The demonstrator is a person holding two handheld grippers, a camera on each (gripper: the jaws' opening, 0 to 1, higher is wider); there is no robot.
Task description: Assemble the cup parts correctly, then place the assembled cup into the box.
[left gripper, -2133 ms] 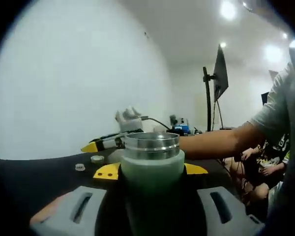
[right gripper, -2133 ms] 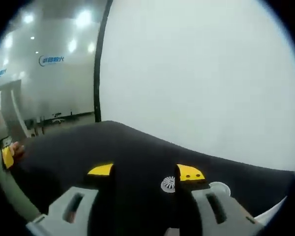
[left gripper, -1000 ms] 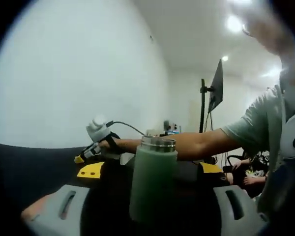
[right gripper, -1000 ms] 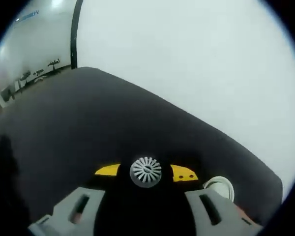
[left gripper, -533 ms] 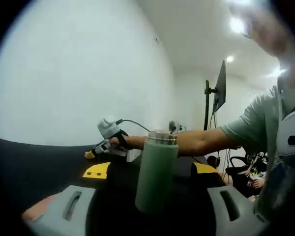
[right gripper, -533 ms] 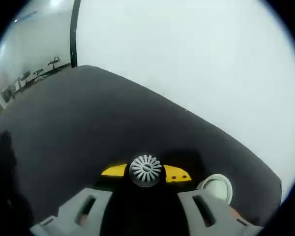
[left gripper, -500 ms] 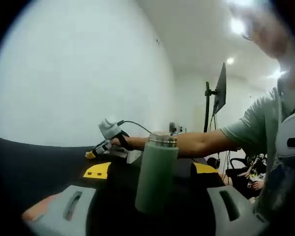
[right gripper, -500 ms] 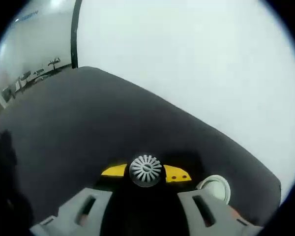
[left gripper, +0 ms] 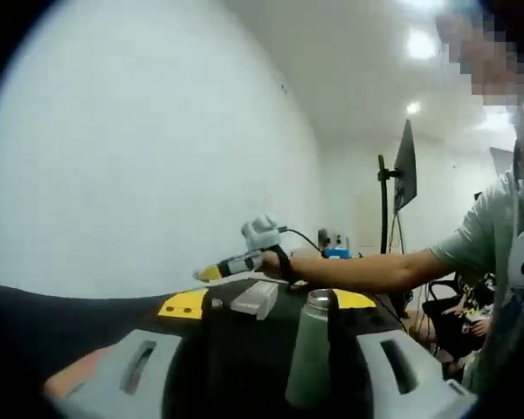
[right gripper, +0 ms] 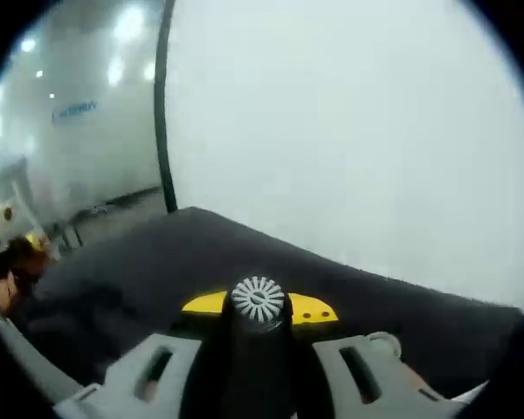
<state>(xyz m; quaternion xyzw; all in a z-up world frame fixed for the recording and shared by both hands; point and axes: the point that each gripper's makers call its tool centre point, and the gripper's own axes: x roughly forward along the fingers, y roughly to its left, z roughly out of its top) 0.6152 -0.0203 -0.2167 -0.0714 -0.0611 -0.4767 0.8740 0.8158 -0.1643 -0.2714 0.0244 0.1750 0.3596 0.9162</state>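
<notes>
Cup (left gripper: 311,353), green, stiff and likely slippery, stands upright, clamped low in the left tool (left gripper: 266,305). Right tool (right gripper: 258,307) pinches a light ribbed strainer (right gripper: 258,297) above the desk (right gripper: 157,253).

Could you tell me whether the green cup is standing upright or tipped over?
Upright: the green cup stands with its metal rim on top, between the left tongs.
</notes>
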